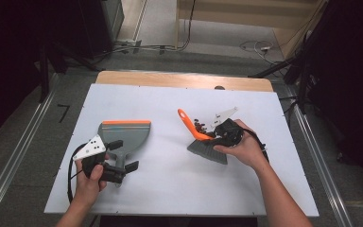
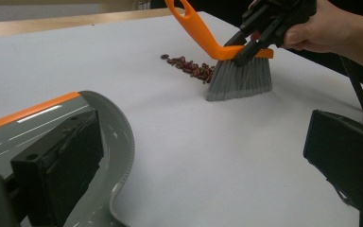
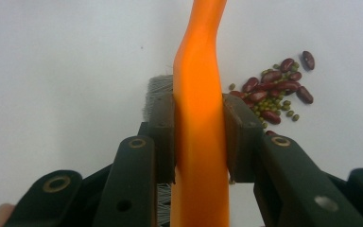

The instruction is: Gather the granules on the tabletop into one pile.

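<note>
Hand brush (image 1: 203,142): orange handle, grey bristles. Held by the right gripper (image 1: 223,132), whose fingers (image 3: 163,137) clamp narrow on either side of the handle. Bristles rest on the bench (image 1: 170,184); the handle's long axis rises up and away from the person.

Beans (image 2: 191,67): small heap of dark red beans mixed with tiny green ones, touching the far side of the bristles as the left gripper view shows it. In the high view they lie just beyond the brush head, toward the bench's far edge.

Dustpan (image 1: 125,135): grey, orange lip pointing away from the person, flat on the bench, well apart to the left of the beans. Its handle runs between the fingers of the left gripper (image 1: 123,158), which stand wide beside it without pressing.

Judgement: the heap must travel leftward to the pan; the right hand is nearer.

Surface: white sheet over a wooden top. Room: dark surrounds, floor cables beyond.
</note>
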Available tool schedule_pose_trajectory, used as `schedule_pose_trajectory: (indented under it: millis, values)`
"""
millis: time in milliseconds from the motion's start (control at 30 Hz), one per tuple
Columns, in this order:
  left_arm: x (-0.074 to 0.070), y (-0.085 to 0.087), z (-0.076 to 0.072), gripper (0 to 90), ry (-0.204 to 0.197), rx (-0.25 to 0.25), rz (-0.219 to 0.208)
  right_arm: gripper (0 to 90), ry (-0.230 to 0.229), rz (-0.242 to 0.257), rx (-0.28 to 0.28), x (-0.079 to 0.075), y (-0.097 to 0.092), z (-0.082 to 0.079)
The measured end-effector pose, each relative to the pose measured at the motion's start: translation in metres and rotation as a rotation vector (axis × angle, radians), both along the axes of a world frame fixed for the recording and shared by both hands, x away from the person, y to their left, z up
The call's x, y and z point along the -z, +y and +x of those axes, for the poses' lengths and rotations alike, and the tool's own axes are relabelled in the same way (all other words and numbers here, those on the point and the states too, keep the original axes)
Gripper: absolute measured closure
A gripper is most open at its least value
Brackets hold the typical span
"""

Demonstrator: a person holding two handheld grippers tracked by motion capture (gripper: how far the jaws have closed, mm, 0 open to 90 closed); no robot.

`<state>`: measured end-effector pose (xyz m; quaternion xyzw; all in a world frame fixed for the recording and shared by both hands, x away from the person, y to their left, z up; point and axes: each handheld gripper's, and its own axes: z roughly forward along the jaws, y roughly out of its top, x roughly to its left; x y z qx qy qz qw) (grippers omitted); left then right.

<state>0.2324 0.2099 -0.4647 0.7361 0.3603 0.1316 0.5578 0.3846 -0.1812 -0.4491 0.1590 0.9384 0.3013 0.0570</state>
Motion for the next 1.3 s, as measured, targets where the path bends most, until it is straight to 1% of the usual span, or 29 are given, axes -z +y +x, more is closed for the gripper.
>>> schedule_pose_trajectory:
  millis: [133,200,233,433,533,633,667,733,833,867,933,1200,1233,1300]
  values:
    - [0.000,-0.001,0.000,0.0,0.003,0.002,-0.001,67.1,-0.002,-0.009,0.001,0.000,0.002,0.004]
    - [0.000,-0.001,0.000,0.0,0.003,0.002,-0.001,67.0,-0.006,-0.014,-0.001,-0.001,0.003,0.008]
    - [0.000,0.000,0.000,0.0,0.002,0.002,-0.003,67.1,-0.013,-0.013,0.005,-0.001,0.003,0.009]
    - [0.000,0.001,0.000,0.0,0.000,-0.003,-0.001,67.0,-0.019,-0.019,0.017,-0.002,0.005,0.017]
    - [0.000,0.001,0.000,0.0,0.000,-0.003,-0.004,66.9,-0.022,-0.015,0.022,-0.001,0.006,0.019]
    - [0.000,0.001,0.000,0.0,0.000,-0.001,0.004,66.8,-0.023,-0.017,0.020,-0.001,0.006,0.023]
    - [0.000,0.000,0.000,0.0,0.000,0.000,0.002,66.8,-0.019,-0.021,0.032,-0.001,0.006,0.023]
    - [0.000,0.001,0.000,0.0,0.001,-0.002,0.000,66.8,-0.030,-0.016,0.031,-0.001,0.007,0.025]
    - [0.001,0.001,0.000,0.0,0.000,-0.002,0.001,66.8,-0.025,-0.014,0.033,-0.001,0.007,0.028]
    - [0.000,0.002,0.001,0.0,0.002,-0.005,0.001,66.8,-0.031,-0.014,0.028,-0.001,0.007,0.029]
    - [0.000,0.002,0.001,0.0,0.003,-0.007,0.000,66.9,-0.032,-0.013,0.038,-0.001,0.007,0.029]
    - [0.000,0.003,0.001,0.0,0.003,-0.007,0.002,66.8,-0.056,-0.028,0.038,-0.003,0.011,0.034]
    - [0.000,0.003,0.001,0.0,0.003,-0.007,0.002,66.8,-0.069,-0.031,0.043,-0.004,0.012,0.035]
    - [0.000,0.003,0.001,0.0,0.002,-0.009,0.004,66.8,-0.068,-0.033,0.048,-0.004,0.012,0.036]
